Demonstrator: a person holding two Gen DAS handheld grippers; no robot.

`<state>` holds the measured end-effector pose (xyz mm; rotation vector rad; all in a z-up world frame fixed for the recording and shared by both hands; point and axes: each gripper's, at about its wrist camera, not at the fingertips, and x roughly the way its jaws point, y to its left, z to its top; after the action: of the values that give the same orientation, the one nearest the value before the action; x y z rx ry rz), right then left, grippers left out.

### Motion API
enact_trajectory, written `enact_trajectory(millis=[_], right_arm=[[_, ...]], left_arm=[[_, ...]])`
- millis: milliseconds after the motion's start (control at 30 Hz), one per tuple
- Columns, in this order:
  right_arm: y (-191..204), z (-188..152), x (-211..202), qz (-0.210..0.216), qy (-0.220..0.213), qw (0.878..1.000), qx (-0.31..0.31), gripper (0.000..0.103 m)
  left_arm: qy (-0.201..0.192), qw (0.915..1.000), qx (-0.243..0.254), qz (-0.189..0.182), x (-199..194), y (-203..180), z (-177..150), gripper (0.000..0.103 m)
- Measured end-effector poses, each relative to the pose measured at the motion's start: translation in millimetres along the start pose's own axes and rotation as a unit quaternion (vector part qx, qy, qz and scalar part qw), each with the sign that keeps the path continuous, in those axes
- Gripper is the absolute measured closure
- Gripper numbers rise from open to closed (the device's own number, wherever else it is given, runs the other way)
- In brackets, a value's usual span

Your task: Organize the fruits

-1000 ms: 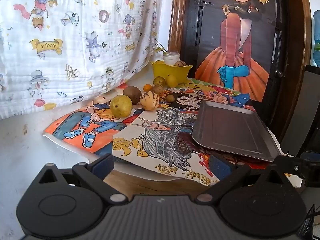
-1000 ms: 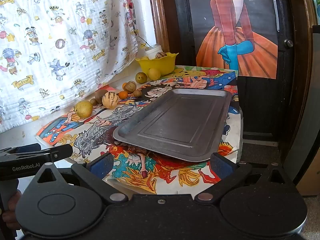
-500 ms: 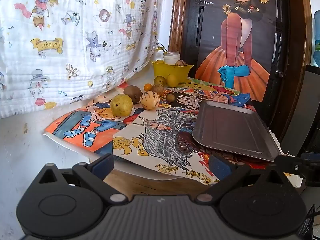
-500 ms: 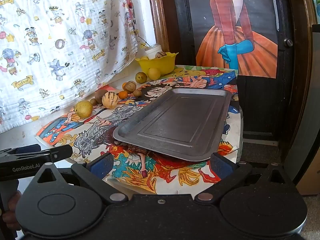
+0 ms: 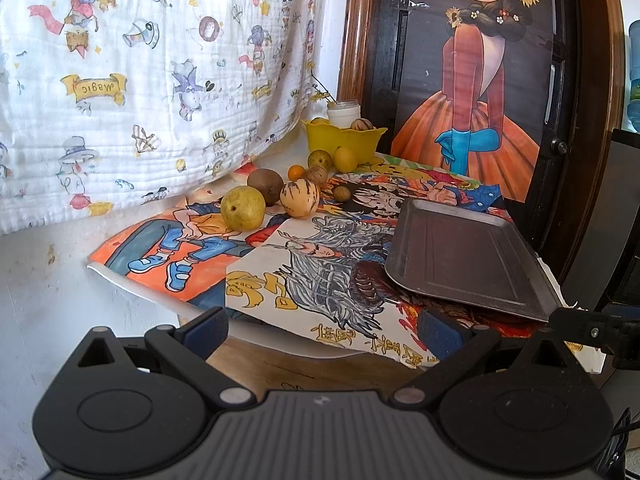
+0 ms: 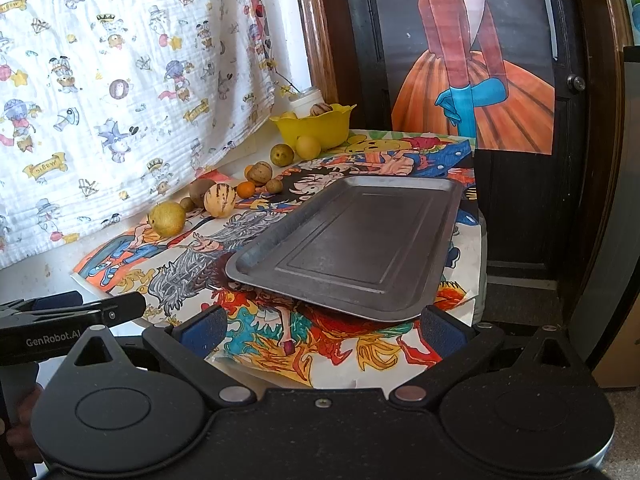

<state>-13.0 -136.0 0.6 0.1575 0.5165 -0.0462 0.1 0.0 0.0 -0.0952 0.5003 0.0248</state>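
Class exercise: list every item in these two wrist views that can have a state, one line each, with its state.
left gripper: open, holds nothing
right gripper: open, holds nothing
metal tray: upright, nothing on it
yellow bowl: upright, fruit inside
yellow pear: loose on the posters
striped melon: loose, beside the kiwi
small orange: loose on the posters
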Motion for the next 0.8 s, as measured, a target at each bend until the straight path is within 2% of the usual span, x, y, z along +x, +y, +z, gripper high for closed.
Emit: enact_trajectory(millis=[800], right_arm=[[-1.3,-0.6,0.6,0.002,0.001,1.000,0.002,0.001]], left_arm=[[0.002,1.0000,0.000,0.000,0.1,0.0,0.0,0.000]])
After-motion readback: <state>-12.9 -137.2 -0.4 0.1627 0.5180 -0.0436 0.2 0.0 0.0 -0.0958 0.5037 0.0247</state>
